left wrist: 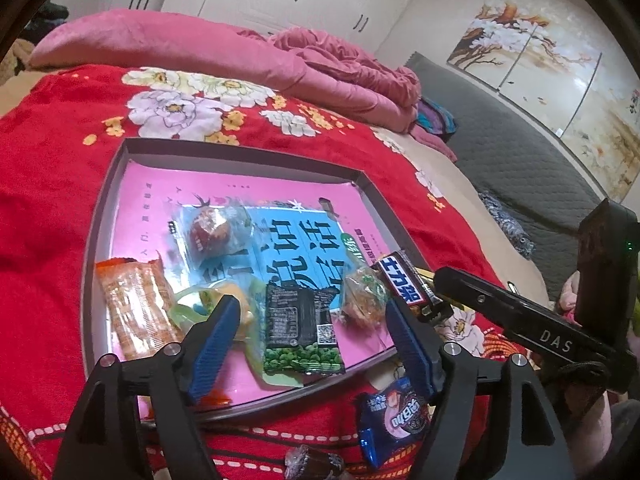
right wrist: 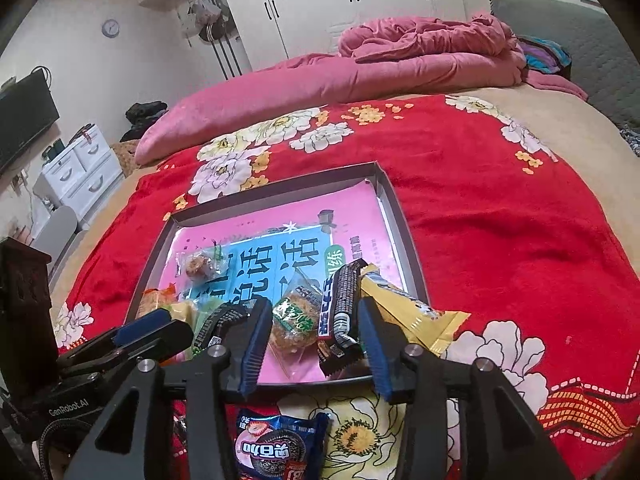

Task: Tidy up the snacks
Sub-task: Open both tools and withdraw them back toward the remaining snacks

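**Snack tray on bed — stock count**

Left gripper (left wrist: 310, 328): 1 pc, jaws spread wide, blue pads apart, nothing pinched. Hovers over near edge of tray; green pea packet lies between the pads, untouched.

Right gripper (right wrist: 314, 344): 1 pc, jaws parted, not pinching. Clear-wrapped pastry and dark choc bar lie between/under the pads; contact w/ either can't be told.

Tray (left wrist: 102, 208): 1, shallow, grey rim, pink liner w/ blue printed panel. Sits on red floral blanket (left wrist: 48, 168), centre of bed.

Inside tray (7 snacks):
- Green pea packet (left wrist: 302, 324): 1, near edge, centre, dark back side up.
- Orange packet (left wrist: 138, 312): 1, near left.
- Yellow-green clear-wrapped sweet (left wrist: 200, 304): 1, just right of orange packet, partly behind left pad.
- Clear-wrapped red round item (left wrist: 210, 230): 1, mid-left, farther in.
- Clear-wrapped pastry (right wrist: 294, 322): 1, near right of centre.
- Dark choc bar (right wrist: 340, 312): 1, near right, lying diagonal.
- Yellow packet (right wrist: 416, 312): 1, near right corner, end hanging over rim.

Outside tray, on blanket, near side:
- Blue cookie pack (right wrist: 276, 444): 1, just beyond near rim.
- Small dark foil-wrapped sweet (left wrist: 310, 464): 1, nearest edge of left view, partly cut off.

Far side: pink quilt (right wrist: 360, 72), 1, bunched; white wardrobe (right wrist: 340, 4) behind.
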Tool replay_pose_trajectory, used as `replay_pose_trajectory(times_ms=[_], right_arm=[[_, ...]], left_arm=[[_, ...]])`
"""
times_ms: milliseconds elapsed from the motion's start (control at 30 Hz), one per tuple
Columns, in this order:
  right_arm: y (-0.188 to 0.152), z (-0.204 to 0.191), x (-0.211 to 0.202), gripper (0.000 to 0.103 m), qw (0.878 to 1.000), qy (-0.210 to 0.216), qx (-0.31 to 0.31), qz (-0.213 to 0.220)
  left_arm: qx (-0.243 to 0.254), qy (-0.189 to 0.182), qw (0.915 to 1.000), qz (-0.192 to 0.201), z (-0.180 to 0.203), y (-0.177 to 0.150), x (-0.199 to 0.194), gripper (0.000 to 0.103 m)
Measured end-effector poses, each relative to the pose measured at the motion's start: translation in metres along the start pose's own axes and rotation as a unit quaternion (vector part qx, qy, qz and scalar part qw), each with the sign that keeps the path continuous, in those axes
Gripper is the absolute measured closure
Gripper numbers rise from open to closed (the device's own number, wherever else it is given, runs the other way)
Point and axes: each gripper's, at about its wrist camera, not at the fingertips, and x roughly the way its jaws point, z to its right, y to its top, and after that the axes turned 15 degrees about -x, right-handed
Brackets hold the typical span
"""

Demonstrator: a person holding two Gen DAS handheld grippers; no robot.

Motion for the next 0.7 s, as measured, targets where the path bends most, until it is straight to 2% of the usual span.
replay_pose_trajectory(times_ms=[333, 700], right_arm=[[0.0, -0.001, -0.01, 0.039, 1.0, -0.016, -0.003, 0.013], [-0.004, -0.007, -0.017, 0.037, 0.999, -0.022, -0.015, 0.016]], left_arm=[[0.007, 0.032, 0.9992, 0.022, 0.0, -0.001, -0.007, 0.024], [0.025, 0.046, 0.9983, 0.025, 0.004, -0.011, -0.018, 0.024]])
